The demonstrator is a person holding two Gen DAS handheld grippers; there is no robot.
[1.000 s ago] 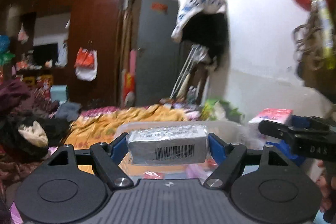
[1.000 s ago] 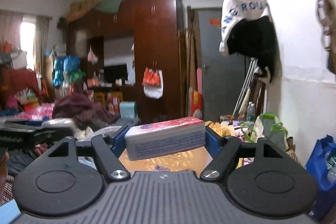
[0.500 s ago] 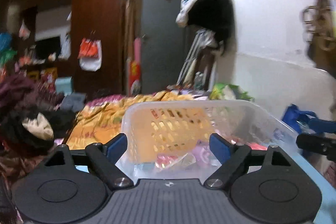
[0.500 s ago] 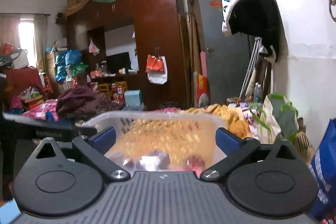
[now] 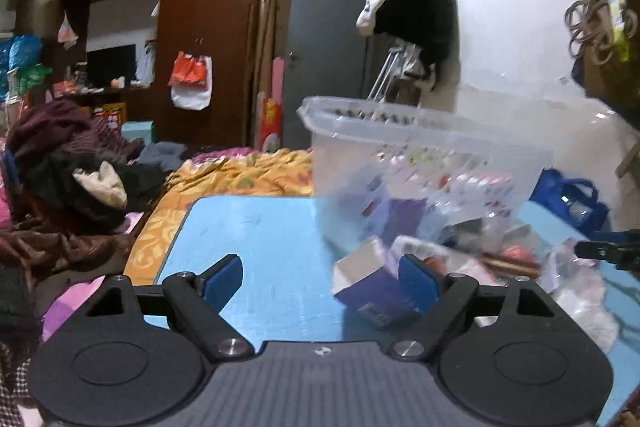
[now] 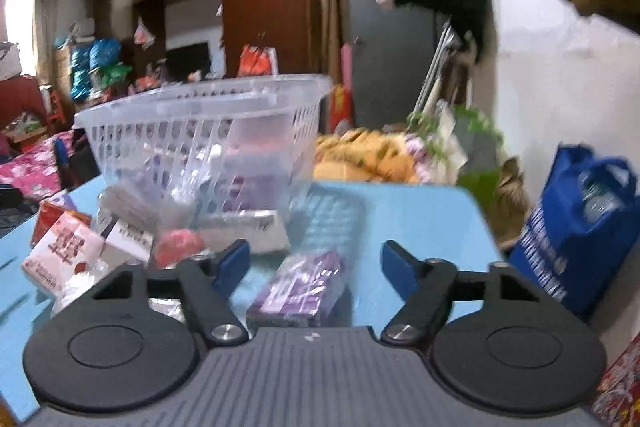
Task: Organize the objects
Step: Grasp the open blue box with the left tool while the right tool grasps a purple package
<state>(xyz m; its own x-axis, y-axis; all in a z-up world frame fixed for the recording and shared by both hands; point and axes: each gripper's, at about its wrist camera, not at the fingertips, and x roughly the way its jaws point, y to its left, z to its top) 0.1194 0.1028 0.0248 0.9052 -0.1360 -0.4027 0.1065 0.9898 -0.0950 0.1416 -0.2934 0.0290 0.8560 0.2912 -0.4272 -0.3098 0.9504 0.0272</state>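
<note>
The clear plastic basket (image 6: 208, 131) stands at the far side of the blue table (image 5: 260, 227), with packets loose on the table in front of it. The right gripper (image 6: 316, 263) has just been narrowing its jaws, which are still spread and pinch nothing, above a purple packet (image 6: 298, 287). The left gripper (image 5: 320, 279) is spread wide and empty, its right finger beside a purple-and-white box (image 5: 368, 283).

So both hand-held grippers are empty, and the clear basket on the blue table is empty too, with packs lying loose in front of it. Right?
Not quite: the basket is not empty. The right wrist view shows packs inside, through its slotted wall. The rest holds: the left hand-held gripper and the right hand-held gripper hold nothing, and loose packs, among them a purple pack, lie on the blue table in front of it.
</note>
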